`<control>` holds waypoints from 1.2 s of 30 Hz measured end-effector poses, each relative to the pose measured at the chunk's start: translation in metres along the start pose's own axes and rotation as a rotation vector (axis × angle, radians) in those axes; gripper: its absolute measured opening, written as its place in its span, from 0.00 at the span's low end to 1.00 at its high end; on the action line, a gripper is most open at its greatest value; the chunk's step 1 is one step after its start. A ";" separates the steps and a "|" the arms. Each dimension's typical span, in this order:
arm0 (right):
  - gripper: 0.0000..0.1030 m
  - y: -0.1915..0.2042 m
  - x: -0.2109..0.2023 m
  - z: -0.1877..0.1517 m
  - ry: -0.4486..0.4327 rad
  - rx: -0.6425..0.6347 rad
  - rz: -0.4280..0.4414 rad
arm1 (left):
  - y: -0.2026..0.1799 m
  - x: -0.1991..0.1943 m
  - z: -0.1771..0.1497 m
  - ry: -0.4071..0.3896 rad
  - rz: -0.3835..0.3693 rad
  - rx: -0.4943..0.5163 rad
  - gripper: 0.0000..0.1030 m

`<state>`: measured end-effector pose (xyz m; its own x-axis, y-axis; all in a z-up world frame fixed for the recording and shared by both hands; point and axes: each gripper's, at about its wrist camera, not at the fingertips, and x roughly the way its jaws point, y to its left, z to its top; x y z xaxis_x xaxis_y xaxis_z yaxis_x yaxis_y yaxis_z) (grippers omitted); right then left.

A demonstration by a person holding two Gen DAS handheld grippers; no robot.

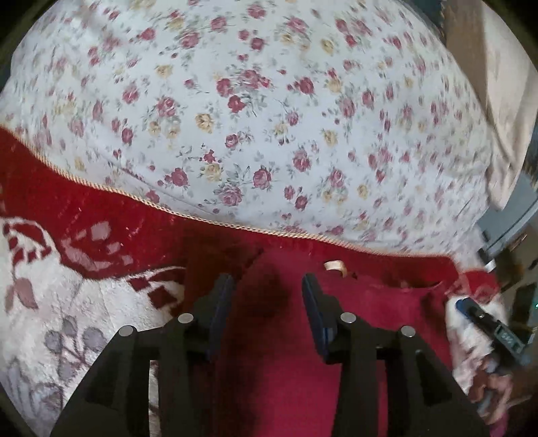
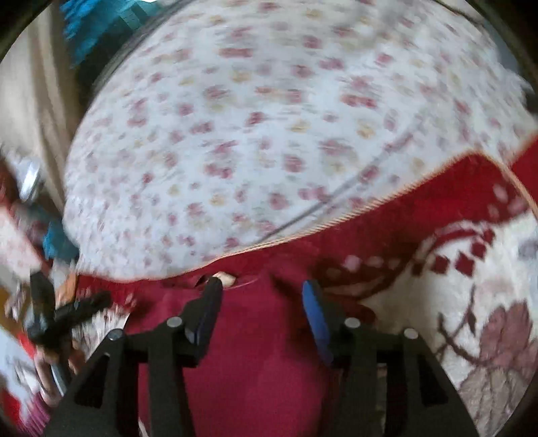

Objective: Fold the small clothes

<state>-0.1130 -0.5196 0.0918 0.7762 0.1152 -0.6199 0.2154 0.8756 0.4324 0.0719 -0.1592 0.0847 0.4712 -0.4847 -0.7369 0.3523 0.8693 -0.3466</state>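
A small crimson garment point(image 1: 289, 353) lies on a red and white plush blanket point(image 1: 67, 302). A tan label point(image 1: 334, 265) shows at its far edge. In the left wrist view my left gripper point(image 1: 267, 285) hovers over the garment with its jaws apart; no fabric is pinched between the blue pads. My right gripper point(image 1: 487, 326) shows at the right edge, in a hand. In the right wrist view the right gripper point(image 2: 260, 289) is open above the same garment point(image 2: 255, 353), near the label point(image 2: 225, 279). The left gripper point(image 2: 67, 312) appears blurred at the left.
Beyond the blanket's gold cord edge point(image 1: 235, 227) spreads a white sheet with small roses point(image 1: 269, 117). Beige cloth point(image 1: 504, 101) hangs at the right of the left view. A teal fringed item point(image 2: 97, 23) lies at the top left of the right view.
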 end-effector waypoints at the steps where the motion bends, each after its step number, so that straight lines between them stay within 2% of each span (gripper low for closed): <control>1: 0.49 0.011 0.010 -0.002 0.040 -0.050 -0.024 | -0.003 0.007 -0.002 0.009 0.043 0.021 0.19; 4: 0.40 0.021 0.041 -0.007 0.117 -0.094 -0.085 | -0.005 0.032 -0.005 0.051 0.135 0.037 0.19; 7: 0.40 0.012 0.072 -0.006 0.155 -0.079 -0.167 | 0.004 0.058 -0.010 0.100 0.224 0.042 0.19; 8: 0.38 0.007 0.081 -0.005 0.168 -0.070 -0.186 | 0.006 0.062 -0.012 0.107 0.231 0.044 0.19; 10: 0.27 -0.005 0.101 -0.005 0.200 -0.051 -0.227 | 0.008 0.068 -0.015 0.104 0.230 0.045 0.20; 14: 0.26 -0.011 0.113 -0.009 0.195 -0.042 -0.245 | 0.006 0.065 -0.018 0.079 0.248 0.066 0.21; 18: 0.27 -0.005 0.101 -0.008 0.199 -0.059 -0.253 | 0.001 0.055 -0.018 0.070 0.250 0.068 0.21; 23: 0.49 0.014 0.053 -0.011 0.132 -0.095 -0.220 | 0.000 0.035 -0.020 0.045 0.240 0.073 0.21; 29: 0.50 0.025 0.017 -0.035 0.155 -0.143 -0.224 | -0.007 0.015 -0.029 0.018 0.247 0.100 0.21; 36: 0.50 0.019 0.037 -0.057 0.246 -0.230 -0.315 | -0.011 0.001 -0.045 0.032 0.249 0.115 0.21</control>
<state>-0.1139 -0.4716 0.0393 0.5245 -0.0894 -0.8467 0.2592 0.9640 0.0588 0.0321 -0.1647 0.0613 0.5293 -0.2524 -0.8100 0.3193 0.9438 -0.0855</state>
